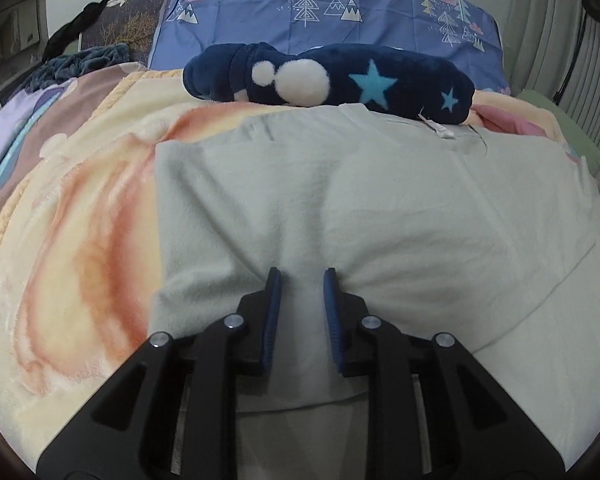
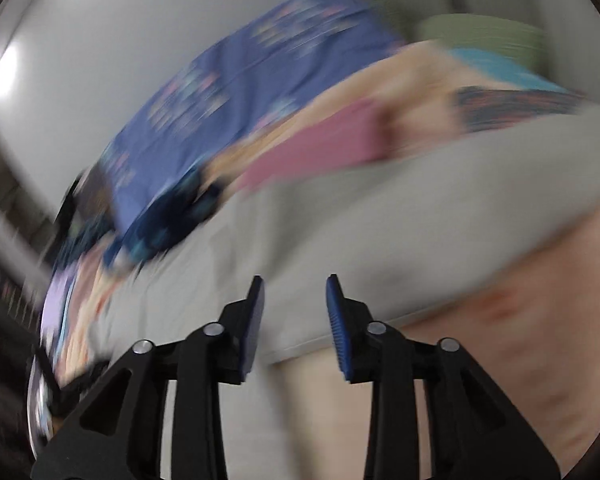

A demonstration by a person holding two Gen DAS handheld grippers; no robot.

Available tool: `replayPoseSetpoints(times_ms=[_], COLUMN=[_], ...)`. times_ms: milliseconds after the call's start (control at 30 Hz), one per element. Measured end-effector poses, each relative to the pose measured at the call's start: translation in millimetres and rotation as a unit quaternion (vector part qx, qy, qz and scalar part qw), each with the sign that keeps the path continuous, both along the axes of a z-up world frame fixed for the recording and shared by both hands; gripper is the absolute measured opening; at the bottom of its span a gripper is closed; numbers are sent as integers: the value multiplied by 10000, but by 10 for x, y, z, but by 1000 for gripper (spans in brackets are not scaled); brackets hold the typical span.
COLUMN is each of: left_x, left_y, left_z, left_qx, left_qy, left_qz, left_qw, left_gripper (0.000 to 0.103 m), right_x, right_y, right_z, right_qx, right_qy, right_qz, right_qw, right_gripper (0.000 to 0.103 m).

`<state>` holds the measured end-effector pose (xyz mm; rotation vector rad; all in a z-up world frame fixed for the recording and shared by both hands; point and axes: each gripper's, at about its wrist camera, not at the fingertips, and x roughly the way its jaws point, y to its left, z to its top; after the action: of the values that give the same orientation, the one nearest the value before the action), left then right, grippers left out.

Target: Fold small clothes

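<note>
A pale grey-green garment [image 1: 340, 208] lies spread on a cream and orange blanket [image 1: 72, 248]. My left gripper [image 1: 302, 276] is open, its blue-padded fingers [image 1: 275, 304] resting on the garment's near part with a ridge of cloth between them. The right wrist view is motion-blurred. There my right gripper [image 2: 294, 284] is open and empty, tilted above the same garment [image 2: 340, 248], near its lower hem.
A folded navy plush garment with stars and white pompoms [image 1: 328, 78] lies at the far edge of the grey one. A blue tree-print pillow [image 1: 324, 8] stands behind it. Pink cloth [image 2: 320, 148] and a green item [image 2: 484, 34] lie to the right.
</note>
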<state>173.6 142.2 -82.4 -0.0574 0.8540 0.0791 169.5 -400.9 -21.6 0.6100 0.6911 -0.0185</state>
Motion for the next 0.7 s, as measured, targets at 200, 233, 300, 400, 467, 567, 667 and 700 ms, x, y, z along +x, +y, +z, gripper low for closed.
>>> replayPoseSetpoints(times_ms=[200, 233, 300, 400, 467, 567, 667, 700], left_x=[9, 7, 0, 7, 7, 3, -2, -3], left_y=[-85, -76, -66, -71, -71, -61, -42, -37], left_z=[-7, -7, -5, -7, -8, -6, -7, -7], left_qx=[342, 316, 288, 297, 287, 216, 154, 137], left_qy=[26, 23, 13, 10, 8, -3, -8, -10], left_qz=[12, 12, 16, 14, 13, 12, 14, 14], left_qw=[9994, 9995, 9996, 9996, 9996, 9998, 9999, 9999], left_gripper=[23, 23, 23, 23, 23, 23, 23, 23], right_x=[-377, -383, -366, -298, -288, -272, -151, -103], right_y=[-1557, -1670, -1770, -1841, -1852, -1863, -1723, -1624], right_z=[-348, -410, -504, -606, -534, -377, -149, -65], right_qx=[1617, 1807, 2114, 2595, 2613, 2514, 2241, 2190], right_qy=[114, 85, 78, -102, -347, -580, -735, -838], right_qz=[-1860, -1945, -2032, -2139, -2312, -2428, -2223, -2079], right_qw=[9691, 9641, 9560, 9417, 9365, 9351, 9460, 9496], right_gripper=[41, 43, 49, 48, 37, 9, 6, 6])
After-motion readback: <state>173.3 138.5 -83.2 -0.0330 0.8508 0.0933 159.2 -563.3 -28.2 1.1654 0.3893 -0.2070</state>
